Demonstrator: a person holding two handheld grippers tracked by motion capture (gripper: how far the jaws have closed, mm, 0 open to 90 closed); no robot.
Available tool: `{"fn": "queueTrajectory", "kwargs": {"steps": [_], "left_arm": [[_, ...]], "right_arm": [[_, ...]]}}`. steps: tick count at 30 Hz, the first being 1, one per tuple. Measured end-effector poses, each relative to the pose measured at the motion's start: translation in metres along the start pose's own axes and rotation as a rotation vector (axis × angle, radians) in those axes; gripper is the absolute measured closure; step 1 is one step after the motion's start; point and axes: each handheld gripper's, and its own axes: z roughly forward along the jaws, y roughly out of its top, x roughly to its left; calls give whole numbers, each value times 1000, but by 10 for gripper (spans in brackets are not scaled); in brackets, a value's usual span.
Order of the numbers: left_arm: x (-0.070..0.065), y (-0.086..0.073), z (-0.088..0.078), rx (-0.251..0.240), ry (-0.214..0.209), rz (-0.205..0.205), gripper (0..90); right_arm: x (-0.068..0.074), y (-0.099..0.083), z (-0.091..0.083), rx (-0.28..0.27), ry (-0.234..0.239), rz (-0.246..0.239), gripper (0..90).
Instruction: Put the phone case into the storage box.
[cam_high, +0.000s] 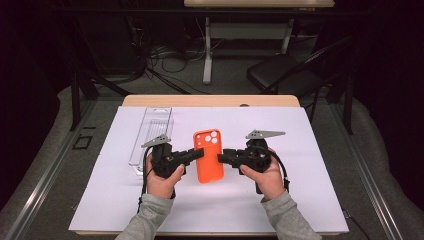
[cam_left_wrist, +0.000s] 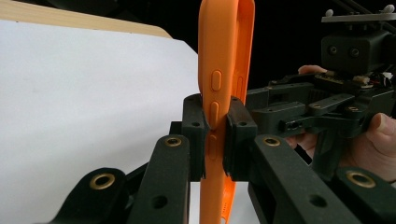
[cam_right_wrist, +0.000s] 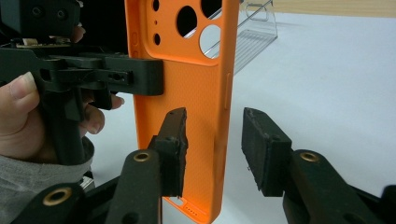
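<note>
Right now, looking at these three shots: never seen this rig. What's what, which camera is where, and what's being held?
No robot here: a person holds a hand-operated two-jaw gripper in each hand. The high view looks down on the table from above the person's side; the other two cameras ride on the grippers and look along their black jaws.

On the table lies a white sheet, with a clear plastic tray at its far left.

The thing in hand is an orange phone case, empty, with camera cutouts at the top. The left gripper is shut on one long edge of it, over the side buttons. The right gripper straddles the opposite edge: one pad is against the case's inner face, the other stands apart from it, so it is not clamped.
</note>
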Motion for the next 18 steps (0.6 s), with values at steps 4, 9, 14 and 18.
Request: {"fn": "queueTrajectory", "kwargs": {"steps": [4,9,14,18], "left_arm": [[0,-1,0,2,-6,1,814],[-1,-3,2,10,-11,1,814],[-2,-4,4,16,-18,1,814],[-3,-4,4,18,-23,-1,814]], "right_arm": [[0,0,1,3,5,4,612],[0,-1,1,7,12,4,626],[-1,-1,2,12,16,10,643],[-2,-1,2,10,20,14,649]]}}
